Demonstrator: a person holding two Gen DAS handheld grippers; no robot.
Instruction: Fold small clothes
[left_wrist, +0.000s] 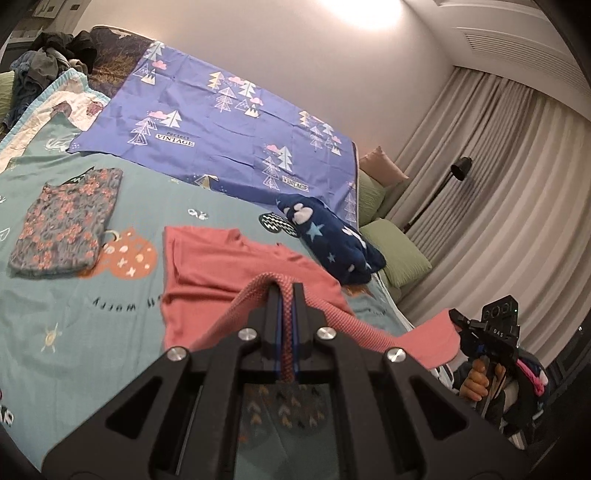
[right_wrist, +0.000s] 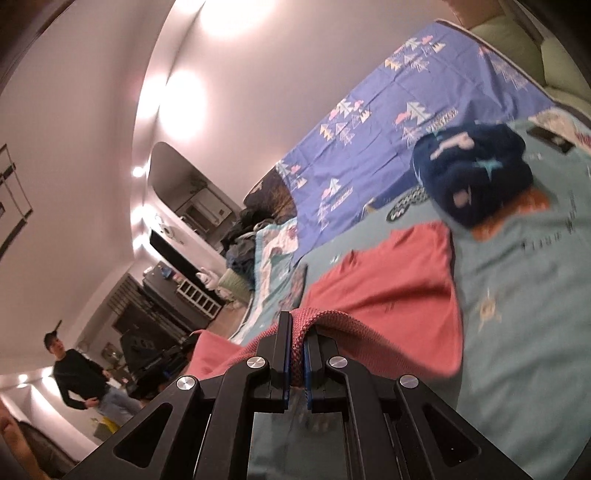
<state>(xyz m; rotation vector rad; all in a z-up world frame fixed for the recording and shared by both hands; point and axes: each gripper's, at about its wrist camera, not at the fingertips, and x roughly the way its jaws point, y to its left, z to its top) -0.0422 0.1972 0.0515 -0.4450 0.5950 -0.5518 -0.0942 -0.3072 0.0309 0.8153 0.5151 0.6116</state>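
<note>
- Left hand-held gripper (left_wrist: 286, 295) is clamped on the ribbed hem of the coral-pink knit garment (left_wrist: 221, 266); right hand-held gripper (right_wrist: 297, 332) likewise, raising that edge for folding.
- Garment's far half lies on the teal printed bedsheet (left_wrist: 122, 314).
- At ten o'clock, folded grey floral cloth (left_wrist: 66, 229); at one o'clock, navy star-patterned fleece bundle (left_wrist: 332, 240) waits.

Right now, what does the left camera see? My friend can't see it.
The left gripper is shut on the hem of a pink shirt lying on a teal bed. Folded flowery trousers lie left, a navy starry bundle right.
</note>
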